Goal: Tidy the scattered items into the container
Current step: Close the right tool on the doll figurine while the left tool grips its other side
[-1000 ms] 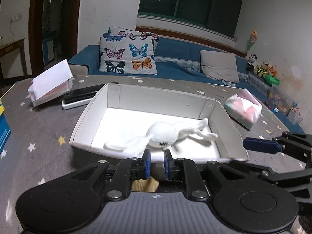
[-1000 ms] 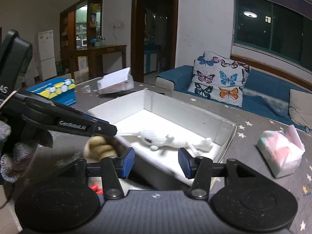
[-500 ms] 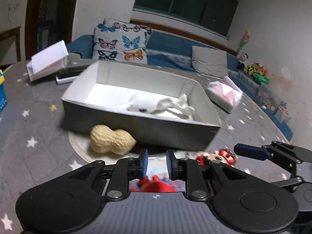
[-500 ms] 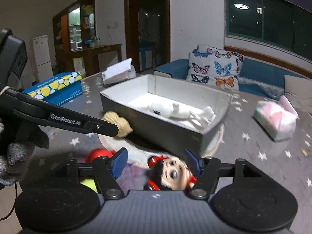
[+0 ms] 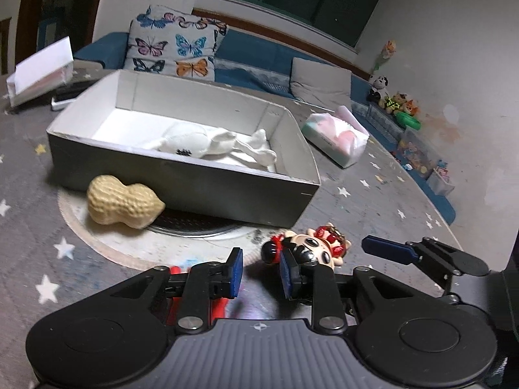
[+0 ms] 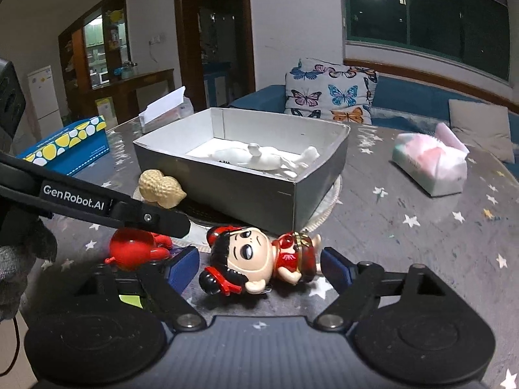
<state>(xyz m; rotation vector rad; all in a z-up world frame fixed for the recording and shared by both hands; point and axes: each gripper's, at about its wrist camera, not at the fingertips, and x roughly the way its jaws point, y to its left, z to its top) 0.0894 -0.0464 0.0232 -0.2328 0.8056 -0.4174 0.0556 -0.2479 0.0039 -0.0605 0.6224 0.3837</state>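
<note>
A grey box (image 5: pixel 181 184) with white inner walls holds a white plush toy (image 5: pixel 207 144). In front of it a peanut-shaped toy (image 5: pixel 123 206) leans against the wall, and a black-haired doll in red (image 6: pixel 259 259) lies on its back. My right gripper (image 6: pixel 259 267) straddles the doll, jaws opening, pads clear of it. My left gripper (image 5: pixel 261 274) hovers low just left of the doll (image 5: pixel 311 249), jaws opening, with only tablecloth between them. A red toy (image 6: pixel 136 249) lies under the left gripper's fingers (image 6: pixel 97 201).
A star-patterned cloth covers the table (image 6: pixel 421 227). A pink tissue pack (image 6: pixel 431 165) lies to the right, a blue dotted carton (image 6: pixel 65 144) and a white tissue box (image 6: pixel 165 110) to the left. A round mat (image 5: pixel 107 246) sits under the box. A sofa stands behind.
Both grippers have pulled back from above the box and sunk toward the table in front of it. Their jaws have widened. The doll and the red toy have come into view.
</note>
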